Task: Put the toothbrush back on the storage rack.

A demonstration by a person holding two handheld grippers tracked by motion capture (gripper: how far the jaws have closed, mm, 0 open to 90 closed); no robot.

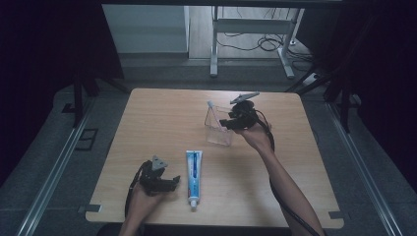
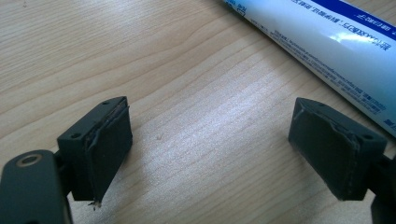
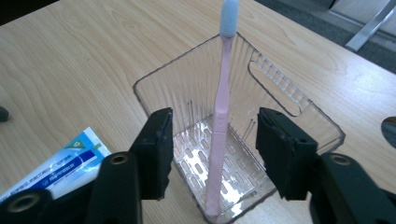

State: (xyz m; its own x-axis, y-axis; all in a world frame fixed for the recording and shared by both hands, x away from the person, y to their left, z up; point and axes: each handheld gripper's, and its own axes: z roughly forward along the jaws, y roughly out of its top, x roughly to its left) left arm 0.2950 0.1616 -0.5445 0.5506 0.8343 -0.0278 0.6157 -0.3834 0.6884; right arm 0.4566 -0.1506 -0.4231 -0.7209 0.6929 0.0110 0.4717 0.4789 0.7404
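Note:
A pink toothbrush (image 3: 223, 107) with a pale bristle head stands upright in a clear plastic container (image 3: 280, 88), leaning on its far rim. My right gripper (image 3: 214, 140) hovers just above the container's near side, open, with the brush handle between its jaws but touching neither pad. In the high view the container (image 1: 219, 130) sits right of the table's middle, with the right gripper (image 1: 231, 122) beside it. My left gripper (image 1: 169, 184) rests low near the front edge, open and empty (image 2: 210, 140), just left of a white and blue toothpaste tube (image 1: 193, 174) lying flat.
The wooden table (image 1: 162, 113) carries just these items. The toothpaste tube (image 2: 327, 51) runs past the left gripper's right jaw. Behind the table are a white desk frame (image 1: 251, 29) and floor cables; dark curtains hang on both sides.

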